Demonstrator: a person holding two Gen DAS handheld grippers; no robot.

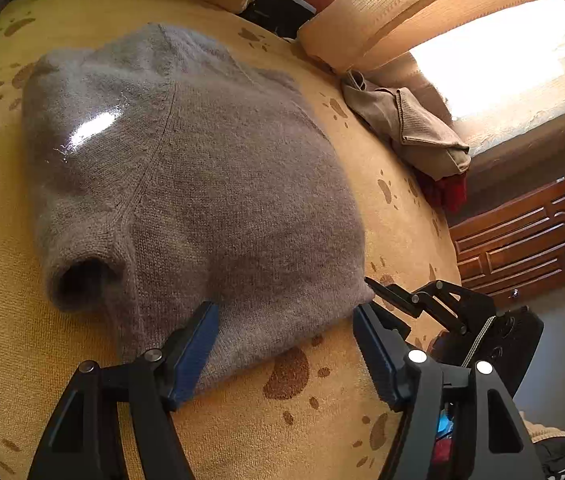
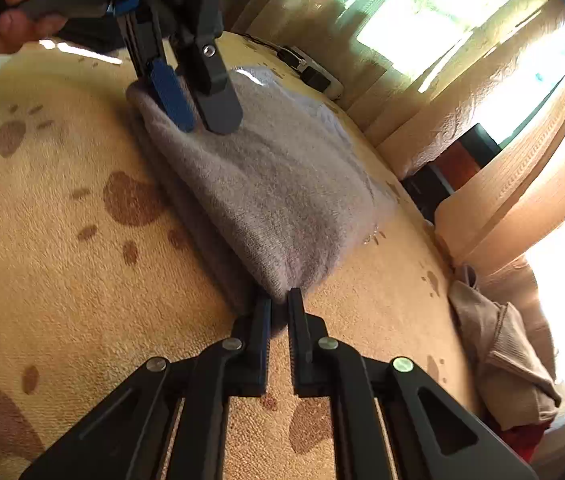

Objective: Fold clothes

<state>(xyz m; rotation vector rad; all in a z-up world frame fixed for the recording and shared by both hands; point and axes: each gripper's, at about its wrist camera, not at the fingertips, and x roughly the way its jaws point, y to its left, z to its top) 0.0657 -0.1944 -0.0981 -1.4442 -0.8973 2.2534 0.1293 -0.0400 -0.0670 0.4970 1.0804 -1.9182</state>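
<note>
The right gripper (image 2: 279, 300) is pressed together on the near corner of the grey sweater (image 2: 266, 184), knit being pinched between its pads. The left gripper (image 1: 284, 320) is being held spread over the same near hem at the other corner, one finger (image 1: 196, 344) resting on the knit and nothing yet clamped. The sweater is lying partly folded on the paw-print blanket (image 1: 322, 420) of the bed, with a sleeve opening facing the near edge. A tan garment (image 1: 414, 128) is lying apart towards the far side. The step in hand is judged to be the gripping of the hem for a further fold; next, the left jaws are to be closed on the fabric, and both corners lifted together and carried towards the far edge.
</note>
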